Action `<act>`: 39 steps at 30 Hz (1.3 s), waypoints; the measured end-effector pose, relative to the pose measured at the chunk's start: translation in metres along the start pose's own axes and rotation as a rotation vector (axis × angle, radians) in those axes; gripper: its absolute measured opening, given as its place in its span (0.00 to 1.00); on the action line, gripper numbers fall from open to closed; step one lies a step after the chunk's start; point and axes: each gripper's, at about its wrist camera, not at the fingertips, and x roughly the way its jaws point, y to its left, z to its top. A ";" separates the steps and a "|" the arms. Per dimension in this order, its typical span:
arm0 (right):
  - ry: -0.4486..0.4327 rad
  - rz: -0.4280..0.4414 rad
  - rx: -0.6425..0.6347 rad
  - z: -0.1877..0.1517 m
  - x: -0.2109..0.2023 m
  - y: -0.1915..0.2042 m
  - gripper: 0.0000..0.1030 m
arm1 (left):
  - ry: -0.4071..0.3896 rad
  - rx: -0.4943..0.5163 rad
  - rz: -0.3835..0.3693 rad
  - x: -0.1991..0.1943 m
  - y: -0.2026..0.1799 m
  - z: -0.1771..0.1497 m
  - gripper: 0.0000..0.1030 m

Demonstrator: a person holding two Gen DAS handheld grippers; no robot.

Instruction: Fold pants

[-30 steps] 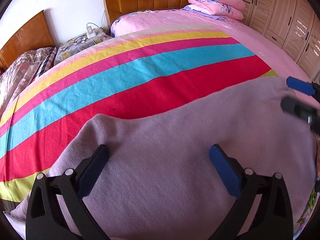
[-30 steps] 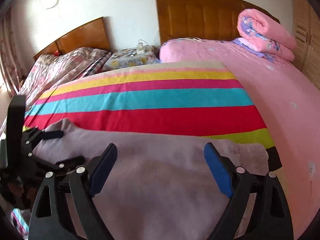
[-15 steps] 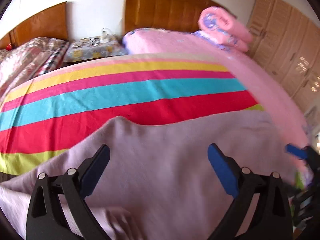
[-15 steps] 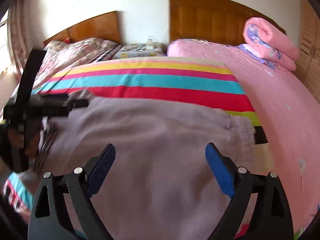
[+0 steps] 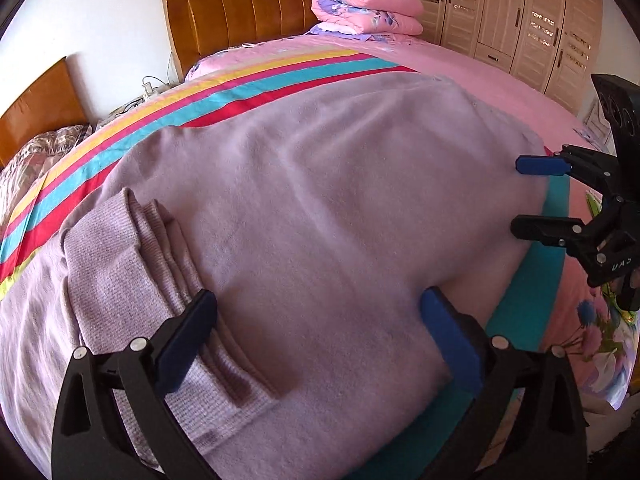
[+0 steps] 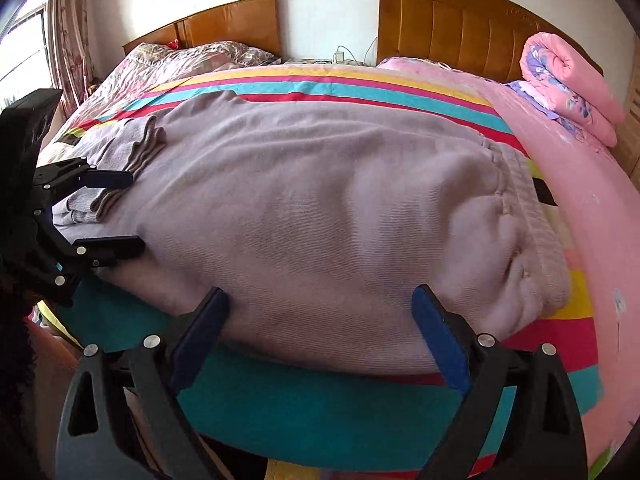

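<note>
The lilac fleece pants (image 5: 320, 200) lie folded on the striped bedspread, with ribbed cuffs (image 5: 132, 264) at the left end and the elastic waistband (image 6: 524, 216) at the right end. My left gripper (image 5: 316, 344) is open and empty over the near edge by the cuffs; it also shows in the right wrist view (image 6: 116, 216). My right gripper (image 6: 320, 336) is open and empty at the near edge by the waist; it also shows in the left wrist view (image 5: 540, 196).
The striped bedspread (image 6: 360, 80) covers a pink bed (image 5: 460, 76). A rolled pink quilt (image 5: 364, 8) lies by the wooden headboard (image 6: 460, 28). Wardrobes (image 5: 520, 20) stand to the right. A second bed (image 6: 180, 60) is at the left.
Both grippers have pulled back toward the near bed edge. The pants now lie doubled over, with the cuffs on top at the left end.
</note>
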 end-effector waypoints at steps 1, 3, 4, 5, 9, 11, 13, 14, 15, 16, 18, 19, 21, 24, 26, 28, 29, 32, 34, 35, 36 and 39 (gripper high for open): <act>-0.008 0.000 0.004 -0.002 -0.001 -0.001 0.87 | -0.001 0.002 -0.001 -0.001 -0.001 -0.001 0.99; -0.006 -0.019 0.019 -0.001 -0.004 -0.001 0.87 | -0.003 0.007 -0.009 -0.007 -0.002 0.000 0.99; 0.005 -0.057 0.027 0.002 -0.004 0.002 0.86 | -0.021 0.001 -0.025 -0.017 -0.001 -0.001 0.96; 0.006 -0.126 0.039 0.007 -0.008 0.006 0.86 | -0.064 -0.018 -0.051 -0.034 0.003 -0.004 0.96; -0.128 -0.064 0.068 0.024 -0.032 0.043 0.86 | -0.247 -0.161 0.050 -0.109 0.050 -0.030 0.98; -0.147 0.023 0.055 0.029 -0.027 0.067 0.87 | -0.277 -0.295 0.138 -0.133 0.091 -0.055 0.98; -0.103 0.058 0.019 0.033 -0.007 0.093 0.87 | -0.245 -0.423 0.201 -0.143 0.129 -0.083 0.98; -0.089 0.036 -0.023 0.035 0.002 0.108 0.87 | -0.240 -0.468 0.210 -0.146 0.142 -0.097 0.98; -0.083 0.018 -0.064 0.038 0.010 0.121 0.87 | -0.235 -0.493 0.214 -0.147 0.151 -0.109 0.98; -0.070 0.022 -0.087 0.038 0.019 0.129 0.87 | -0.217 -0.505 0.222 -0.144 0.157 -0.119 0.98; -0.025 0.016 -0.087 0.033 0.037 0.133 0.87 | -0.169 -0.521 0.241 -0.132 0.166 -0.137 0.97; -0.036 0.015 -0.097 0.028 0.039 0.132 0.88 | -0.148 -0.517 0.235 -0.125 0.167 -0.145 0.97; -0.057 0.013 -0.123 0.021 0.035 0.130 0.88 | -0.155 -0.440 0.291 -0.120 0.158 -0.152 0.98; -0.070 -0.013 -0.081 0.016 0.015 0.110 0.88 | -0.138 -0.427 0.346 -0.115 0.154 -0.154 0.99; -0.108 0.021 0.029 0.008 -0.005 0.080 0.88 | -0.116 -0.430 0.351 -0.115 0.153 -0.152 0.99; -0.142 0.056 0.189 -0.003 -0.022 0.041 0.88 | -0.094 -0.424 0.356 -0.115 0.153 -0.151 0.99; -0.155 0.069 0.279 -0.008 -0.028 0.020 0.88 | -0.087 -0.423 0.358 -0.114 0.154 -0.150 0.99; -0.213 0.120 0.517 -0.025 -0.041 -0.039 0.88 | -0.074 -0.431 0.368 -0.111 0.155 -0.146 0.99; -0.217 0.068 0.628 -0.032 -0.040 -0.069 0.88 | -0.077 -0.442 0.373 -0.110 0.155 -0.145 0.99; -0.213 0.034 0.667 -0.034 -0.039 -0.080 0.88 | -0.081 -0.442 0.376 -0.110 0.155 -0.146 0.99; -0.206 -0.004 0.691 -0.034 -0.038 -0.086 0.88 | -0.083 -0.440 0.377 -0.110 0.155 -0.146 0.99; -0.230 -0.039 0.643 -0.022 -0.042 -0.076 0.88 | -0.082 -0.435 0.374 -0.111 0.155 -0.146 0.99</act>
